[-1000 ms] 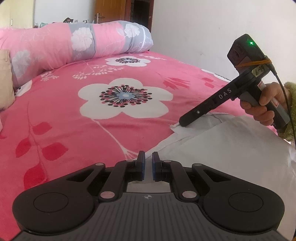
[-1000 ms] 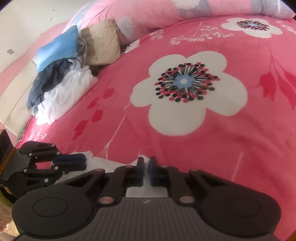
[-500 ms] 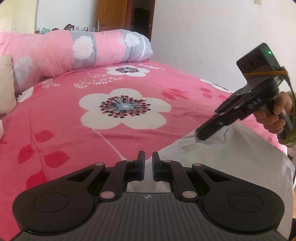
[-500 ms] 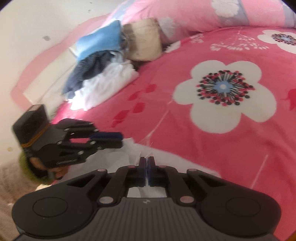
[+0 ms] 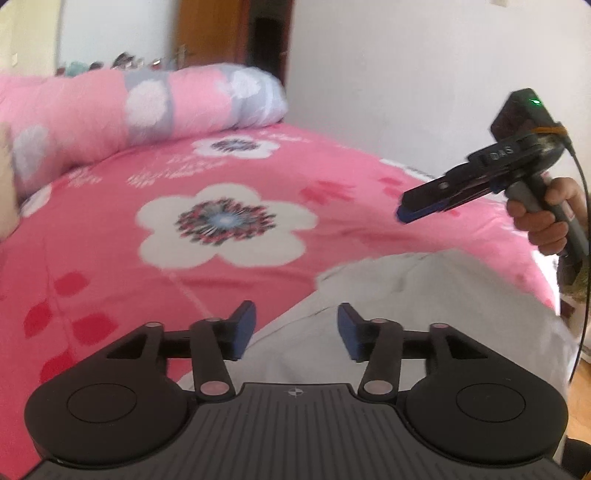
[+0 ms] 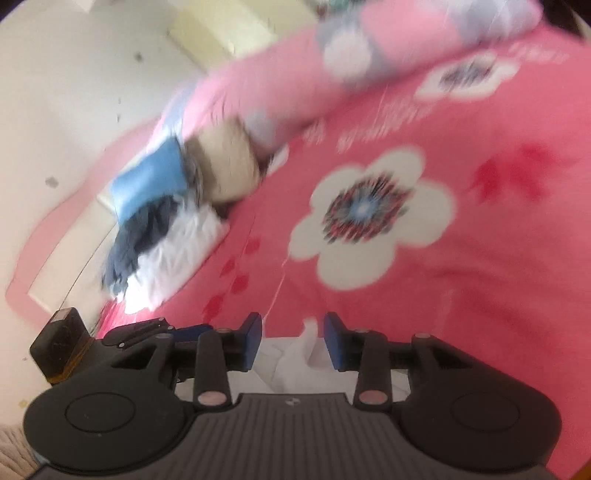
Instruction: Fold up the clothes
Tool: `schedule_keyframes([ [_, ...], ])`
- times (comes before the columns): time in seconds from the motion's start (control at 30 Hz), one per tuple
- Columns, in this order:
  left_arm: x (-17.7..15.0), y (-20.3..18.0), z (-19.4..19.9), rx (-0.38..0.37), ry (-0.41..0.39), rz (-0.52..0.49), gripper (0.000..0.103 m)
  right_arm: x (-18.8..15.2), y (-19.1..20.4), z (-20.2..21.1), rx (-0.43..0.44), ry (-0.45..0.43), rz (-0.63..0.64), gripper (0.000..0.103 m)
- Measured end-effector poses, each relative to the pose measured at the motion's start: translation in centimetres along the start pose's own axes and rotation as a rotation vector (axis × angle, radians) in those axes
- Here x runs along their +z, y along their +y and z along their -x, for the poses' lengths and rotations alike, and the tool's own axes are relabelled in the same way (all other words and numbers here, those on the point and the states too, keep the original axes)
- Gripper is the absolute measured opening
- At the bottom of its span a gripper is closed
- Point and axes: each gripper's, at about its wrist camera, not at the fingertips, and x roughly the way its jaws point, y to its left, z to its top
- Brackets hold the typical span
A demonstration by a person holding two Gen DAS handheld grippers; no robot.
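A white garment (image 5: pixel 424 314) lies spread on the near part of the pink flowered bed (image 5: pixel 110 240), running over its right edge. My left gripper (image 5: pixel 295 328) is open just above the garment's left edge, nothing between its fingers. In the left wrist view a hand (image 5: pixel 539 225) holds my right gripper (image 5: pixel 404 214) in the air above the garment's far side. The blurred right wrist view shows my right gripper (image 6: pixel 293 338) open, with a bunched fold of the white garment (image 6: pixel 301 354) just below the gap. My left gripper (image 6: pixel 188 330) shows there at lower left.
A pile of blue, dark and white clothes (image 6: pixel 159 229) and a beige bundle (image 6: pixel 225 166) sit at the bed's far left. A long pink and grey bolster (image 5: pixel 155 107) lies along the head of the bed. White walls and a wooden door (image 5: pixel 210 33) stand behind.
Both grippers were shut on the white garment's edge and have opened, letting it go. The right gripper has lifted off the cloth and swung upward.
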Motion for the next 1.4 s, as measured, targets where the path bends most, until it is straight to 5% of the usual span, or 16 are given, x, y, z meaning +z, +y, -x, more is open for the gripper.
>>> schedule_keyframes([
  [0.1, 0.8, -2.1, -1.1, -0.062, 0.023, -0.070, 0.056, -1.4, -0.3, 4.0, -0.094, -0.049, 0.034, 0.040],
  [0.3, 1.0, -5.6, -5.6, -0.114, 0.106, -0.192, 0.055, -4.1, -0.9, 5.2, -0.234, -0.026, 0.144, 0.035],
  [0.5, 1.1, -6.3, -7.6, -0.085, 0.169, -0.256, 0.039, -5.5, 1.7, 2.7, -0.197, -0.006, 0.358, 0.031],
  [0.57, 1.1, -6.4, -7.4, -0.078, 0.161, -0.263, 0.020, -5.7, 2.2, 2.5, -0.194, -0.003, 0.381, 0.030],
  [0.8, 1.6, -7.0, -5.6, -0.094, 0.056, -0.297, 0.000, -5.1, -1.1, 5.0, -0.170, -0.106, 0.156, 0.030],
  [0.87, 1.8, -7.2, -5.1, -0.099, 0.026, -0.306, 0.000, -4.9, -2.8, 6.0, -0.158, -0.125, 0.045, 0.030],
  [1.07, 1.5, -7.4, -5.3, -0.080, 0.022, -0.318, 0.000, -3.8, -3.5, 6.4, -0.125, -0.124, -0.003, 0.031],
  [1.23, 1.1, -7.4, -5.8, -0.058, 0.036, -0.323, 0.002, -1.6, -0.9, 1.2, -0.054, 0.005, 0.074, 0.032],
  [1.37, 0.8, -7.4, -6.2, -0.039, 0.048, -0.328, 0.035, -1.1, -0.3, -0.9, -0.050, 0.042, 0.093, 0.032],
  [1.4, 0.8, -7.4, -6.3, -0.035, 0.051, -0.329, 0.035, -0.9, -0.1, -1.4, -0.049, 0.051, 0.098, 0.032],
])
